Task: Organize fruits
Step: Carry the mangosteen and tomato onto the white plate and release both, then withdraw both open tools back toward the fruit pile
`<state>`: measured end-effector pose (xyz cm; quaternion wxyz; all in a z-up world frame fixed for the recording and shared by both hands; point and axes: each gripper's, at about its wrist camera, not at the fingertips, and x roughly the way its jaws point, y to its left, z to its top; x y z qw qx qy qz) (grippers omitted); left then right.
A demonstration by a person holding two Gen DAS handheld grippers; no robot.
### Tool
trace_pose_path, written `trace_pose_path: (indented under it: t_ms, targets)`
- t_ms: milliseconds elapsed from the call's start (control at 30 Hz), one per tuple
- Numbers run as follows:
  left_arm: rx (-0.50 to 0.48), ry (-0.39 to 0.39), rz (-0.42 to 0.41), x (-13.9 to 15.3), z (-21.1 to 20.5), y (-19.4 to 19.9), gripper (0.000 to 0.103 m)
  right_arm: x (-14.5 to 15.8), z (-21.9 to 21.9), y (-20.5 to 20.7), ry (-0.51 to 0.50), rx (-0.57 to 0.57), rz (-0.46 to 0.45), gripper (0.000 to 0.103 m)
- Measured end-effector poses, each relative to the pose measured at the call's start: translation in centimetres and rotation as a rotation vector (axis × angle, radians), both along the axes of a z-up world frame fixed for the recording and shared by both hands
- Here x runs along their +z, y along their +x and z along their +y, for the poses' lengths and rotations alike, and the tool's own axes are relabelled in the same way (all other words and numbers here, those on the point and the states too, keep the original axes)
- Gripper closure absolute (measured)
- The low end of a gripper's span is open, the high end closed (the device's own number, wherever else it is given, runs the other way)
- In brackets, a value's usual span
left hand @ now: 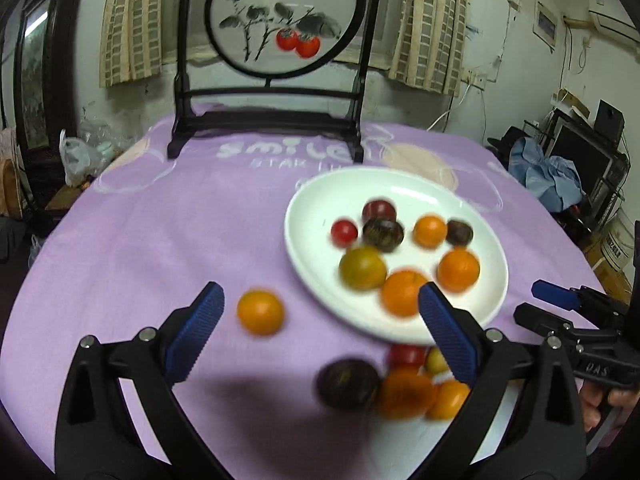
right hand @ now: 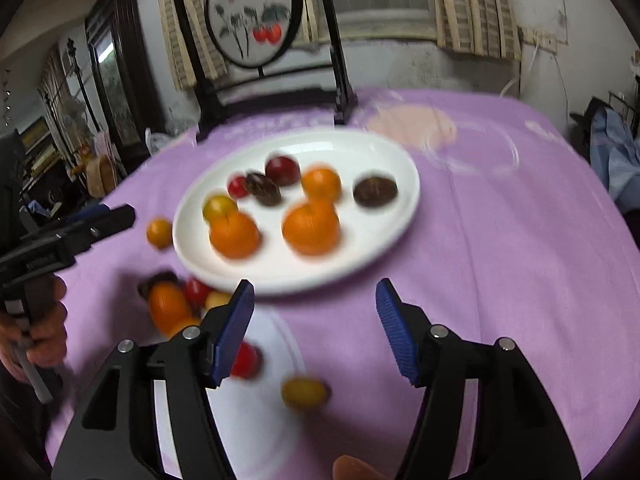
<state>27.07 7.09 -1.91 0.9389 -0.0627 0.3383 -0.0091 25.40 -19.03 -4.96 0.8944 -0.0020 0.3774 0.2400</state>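
A white plate (left hand: pixel 400 188) (right hand: pixel 384 152) on the purple cloth holds several small fruits: oranges, red and yellow tomatoes, dark plums. A lone orange fruit (left hand: pixel 260 312) (right hand: pixel 159 233) lies on the cloth left of the plate. A cluster of fruits (left hand: pixel 404 388) (right hand: pixel 176 304) lies near the plate's front edge. My left gripper (left hand: pixel 320 332) is open and empty, above the cloth between the lone orange and the cluster. My right gripper (right hand: pixel 316 328) is open and empty, in front of the plate. A red tomato (right hand: pixel 245 360) and a yellow one (right hand: pixel 304 392) lie below it on a second white plate (right hand: pixel 248 432).
A black-framed round painting stand (left hand: pixel 280 120) (right hand: pixel 264 80) stands at the table's far side. The right gripper also shows at the right edge of the left wrist view (left hand: pixel 560 300); the left gripper shows at the left of the right wrist view (right hand: pixel 80 228). Clutter surrounds the table.
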Motion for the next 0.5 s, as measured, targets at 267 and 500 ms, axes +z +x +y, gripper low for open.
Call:
trace_pose_path:
  t_ms: [267, 500]
  targets:
    - [0.024, 0.018, 0.036, -1.1, 1.7, -2.0, 0.003, -1.4, 0.6, -1.9, -0.108, 0.036, 0.038, 0.040]
    - [0.055, -0.005, 0.042, -0.9, 3.0, -2.3, 0.003, -2.6, 1.5, -2.5, -0.182, 0.087, 0.066, 0.053]
